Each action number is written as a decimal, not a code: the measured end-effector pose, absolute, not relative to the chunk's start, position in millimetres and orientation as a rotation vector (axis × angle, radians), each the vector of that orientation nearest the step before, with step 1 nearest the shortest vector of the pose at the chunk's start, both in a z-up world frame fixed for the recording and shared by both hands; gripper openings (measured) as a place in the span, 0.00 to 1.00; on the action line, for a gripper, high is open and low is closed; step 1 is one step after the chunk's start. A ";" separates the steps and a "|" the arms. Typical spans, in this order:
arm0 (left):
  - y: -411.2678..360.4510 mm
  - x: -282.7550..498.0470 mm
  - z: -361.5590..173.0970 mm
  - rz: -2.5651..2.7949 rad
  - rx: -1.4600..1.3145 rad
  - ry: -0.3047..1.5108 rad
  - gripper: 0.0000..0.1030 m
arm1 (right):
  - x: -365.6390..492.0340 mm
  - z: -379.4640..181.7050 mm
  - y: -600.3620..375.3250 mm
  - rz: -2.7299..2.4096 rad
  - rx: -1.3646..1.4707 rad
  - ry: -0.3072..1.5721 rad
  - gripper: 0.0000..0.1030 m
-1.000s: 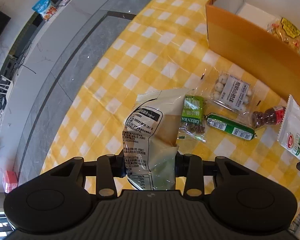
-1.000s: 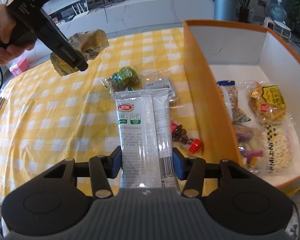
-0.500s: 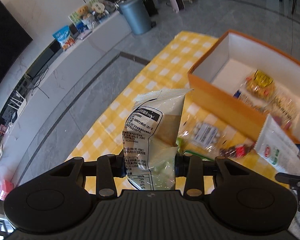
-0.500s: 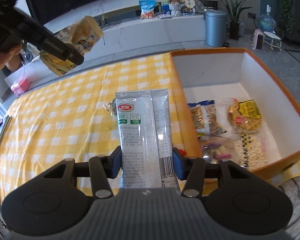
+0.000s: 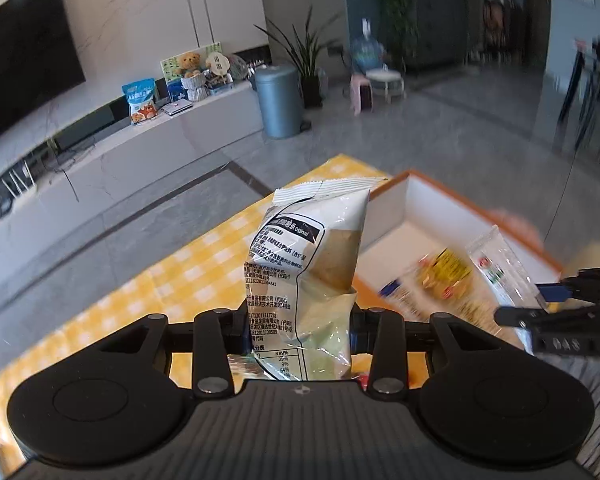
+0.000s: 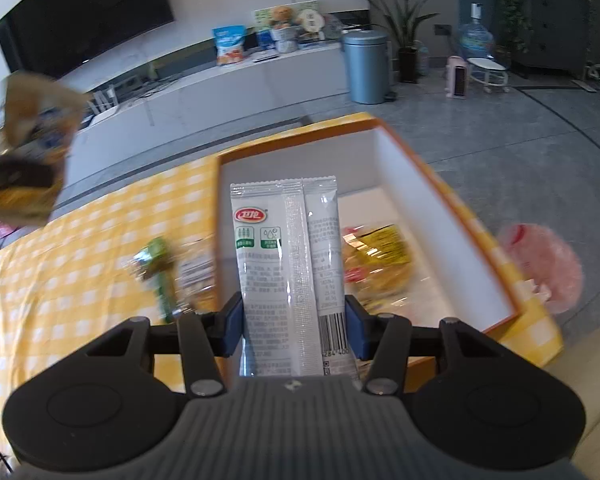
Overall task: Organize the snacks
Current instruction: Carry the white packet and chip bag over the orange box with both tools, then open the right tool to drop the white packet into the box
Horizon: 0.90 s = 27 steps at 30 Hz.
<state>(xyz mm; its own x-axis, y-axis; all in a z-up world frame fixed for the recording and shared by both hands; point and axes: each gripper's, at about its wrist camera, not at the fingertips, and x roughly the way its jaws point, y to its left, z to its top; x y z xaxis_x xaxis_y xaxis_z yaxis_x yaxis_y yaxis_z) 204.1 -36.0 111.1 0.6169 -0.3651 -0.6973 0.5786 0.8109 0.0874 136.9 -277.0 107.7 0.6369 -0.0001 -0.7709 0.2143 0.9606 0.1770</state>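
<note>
My left gripper (image 5: 298, 330) is shut on a clear-and-white snack bag (image 5: 308, 264) with a tan cake inside, held up in the air over the yellow checked tablecloth (image 5: 188, 276). My right gripper (image 6: 294, 326) is shut on a long silver-white snack pack (image 6: 288, 256), hanging over the near left part of the orange box (image 6: 452, 208). A yellow snack bag (image 6: 380, 252) lies inside the box. In the left wrist view the right gripper (image 5: 556, 308) shows at the right edge with its pack (image 5: 500, 268) over the box (image 5: 432, 216). The left gripper's bag (image 6: 32, 144) appears blurred at far left.
Green snack packets (image 6: 158, 264) lie on the cloth left of the box. A pink bag (image 6: 544, 268) sits beyond the box's right wall. The floor, a white TV bench (image 5: 148, 148) and a blue bin (image 5: 278, 100) lie past the table's far edge.
Both grippers rose with their packs. The right one moved right, from the cloth to over the box. The left one lifted and tilted up, so the room now fills its view.
</note>
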 end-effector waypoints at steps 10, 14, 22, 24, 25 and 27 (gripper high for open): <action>-25.6 198.4 89.4 -0.590 0.108 0.740 0.43 | 185.6 122.2 -336.3 -0.141 0.203 0.887 0.49; -16.1 209.1 74.0 -0.578 0.051 0.780 0.43 | 215.6 113.4 -340.5 -0.072 0.228 0.928 0.49; -1.4 224.0 52.1 -0.534 0.049 0.846 0.43 | 273.0 62.8 -320.0 -0.046 0.210 1.060 0.49; 0.5 227.6 49.4 -0.536 0.058 0.857 0.43 | 277.1 55.4 -315.1 -0.058 0.162 1.069 0.49; 0.7 223.3 47.0 -0.535 0.059 0.860 0.43 | 277.6 53.0 -314.6 -0.064 0.143 1.073 0.49; 1.4 224.6 43.5 -0.534 0.056 0.860 0.43 | 279.1 46.8 -319.5 -0.076 0.116 1.089 0.49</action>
<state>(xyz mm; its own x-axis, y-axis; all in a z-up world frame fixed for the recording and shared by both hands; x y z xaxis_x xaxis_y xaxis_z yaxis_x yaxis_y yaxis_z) 224.6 1.4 43.5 0.5300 -0.4253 -0.7336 0.4695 0.8676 -0.1638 279.1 -319.5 46.8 0.4619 -0.0048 -0.8869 0.1191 0.9913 0.0566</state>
